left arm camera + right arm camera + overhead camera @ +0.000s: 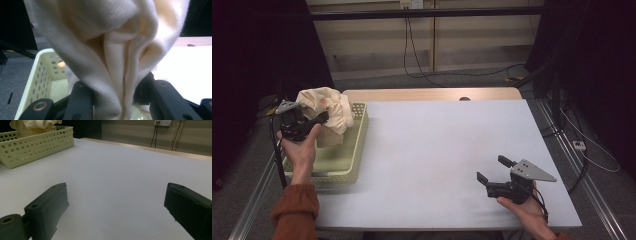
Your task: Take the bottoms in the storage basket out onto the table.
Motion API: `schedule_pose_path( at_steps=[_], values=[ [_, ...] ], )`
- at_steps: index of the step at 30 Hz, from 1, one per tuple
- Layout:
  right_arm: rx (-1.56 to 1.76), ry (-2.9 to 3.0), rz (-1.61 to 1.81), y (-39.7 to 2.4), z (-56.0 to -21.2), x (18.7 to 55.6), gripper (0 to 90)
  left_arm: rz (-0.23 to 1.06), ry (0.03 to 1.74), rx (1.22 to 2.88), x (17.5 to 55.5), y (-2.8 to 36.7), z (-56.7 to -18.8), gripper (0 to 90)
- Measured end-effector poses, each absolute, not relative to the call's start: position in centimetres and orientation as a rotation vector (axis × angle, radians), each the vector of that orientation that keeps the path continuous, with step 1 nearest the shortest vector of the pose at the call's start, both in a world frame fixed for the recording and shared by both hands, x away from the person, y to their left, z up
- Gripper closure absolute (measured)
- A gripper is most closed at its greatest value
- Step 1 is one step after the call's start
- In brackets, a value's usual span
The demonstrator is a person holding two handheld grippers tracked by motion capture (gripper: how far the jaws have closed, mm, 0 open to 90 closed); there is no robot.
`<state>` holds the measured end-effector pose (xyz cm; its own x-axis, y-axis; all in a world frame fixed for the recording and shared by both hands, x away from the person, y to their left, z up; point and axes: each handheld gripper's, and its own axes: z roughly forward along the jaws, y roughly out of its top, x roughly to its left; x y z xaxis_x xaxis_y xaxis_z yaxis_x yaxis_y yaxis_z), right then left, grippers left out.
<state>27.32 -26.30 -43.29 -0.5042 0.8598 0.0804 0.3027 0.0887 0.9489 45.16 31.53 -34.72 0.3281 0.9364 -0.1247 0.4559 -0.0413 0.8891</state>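
Cream cloth (112, 50) pinched in left gripper (312, 121), bunched above basket (357, 150) at desk's left edge | right gripper (494, 170) wide, empty, near right corner

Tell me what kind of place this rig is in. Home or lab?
Most likely a lab or data-collection bay, not a home. The white table sits on a metal rail frame between black curtains, with loose cables running to a wall socket. On it stands just a perforated basket holding cream cloth.

text: none legible | labels: none | numbers: none | signs: none
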Motion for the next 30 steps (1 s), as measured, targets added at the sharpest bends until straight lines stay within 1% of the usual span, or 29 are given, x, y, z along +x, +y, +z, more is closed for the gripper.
schedule_pose_path(
  at_steps=[6, 12, 27, 30],
  values=[
    [1.14, 1.86, 1.424, -26.3, -43.3, 27.3, 5.1, 0.672, 1.226, 1.636, 44.7, 31.0, -34.0, 66.0],
    [1.14, 1.861, 1.425, -26.3, -43.3, 27.3, 5.2, 0.708, 1.216, 1.6, 44.3, 30.8, -33.5, 65.9],
    [1.141, 1.863, 1.423, -26.3, -43.3, 27.3, 5.1, 0.733, 1.151, 1.535, 43.3, 30.8, -32.2, 65.8],
    [1.141, 1.863, 1.423, -26.3, -43.3, 27.3, 5.1, 0.722, 1.137, 1.532, 43.2, 30.7, -31.9, 65.9]
  ],
)
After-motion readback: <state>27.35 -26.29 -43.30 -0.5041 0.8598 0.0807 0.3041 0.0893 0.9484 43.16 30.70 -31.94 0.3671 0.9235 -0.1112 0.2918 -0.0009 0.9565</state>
